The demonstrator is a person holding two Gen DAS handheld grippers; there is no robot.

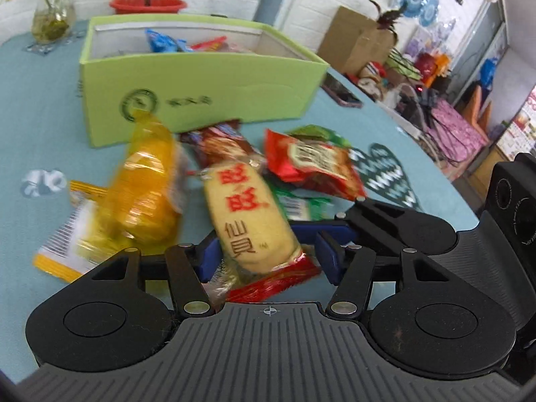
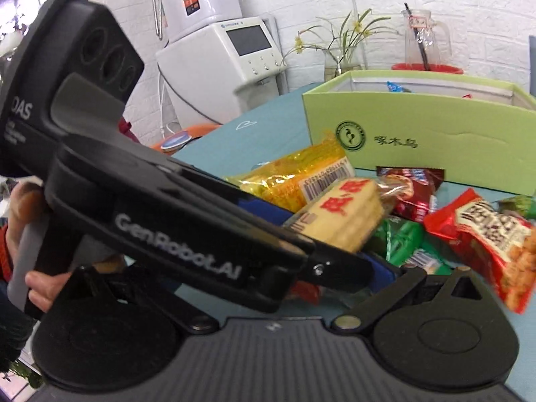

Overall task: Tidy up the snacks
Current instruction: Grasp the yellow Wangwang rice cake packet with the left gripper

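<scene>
L gripper (image 1: 264, 251): blue pads (image 1: 326, 256) spread wider than the cracker pack (image 1: 249, 214) lying between them; left pad looks to touch it, right pad stands just clear. Not clamped, as far as I can tell.
R gripper (image 2: 385, 268): mostly hidden behind the L one; one blue pad (image 2: 382, 273) shows, so grip can't be told. Seems nothing in it.
Cracker pack: pale, red print, lifted off the teal table (image 1: 40, 127), near edge of the pile.
Pile: yellow bag (image 1: 144, 194), red bag (image 1: 311, 164), brown pack (image 1: 221, 144), green packs (image 2: 402, 238), all just in front of the box.
Box (image 1: 201, 90): green, open top, upright; blue pack (image 1: 162, 42) and red pack (image 1: 209, 44) inside.
Behind box: red tub (image 1: 147, 4), vase (image 1: 53, 16).
</scene>
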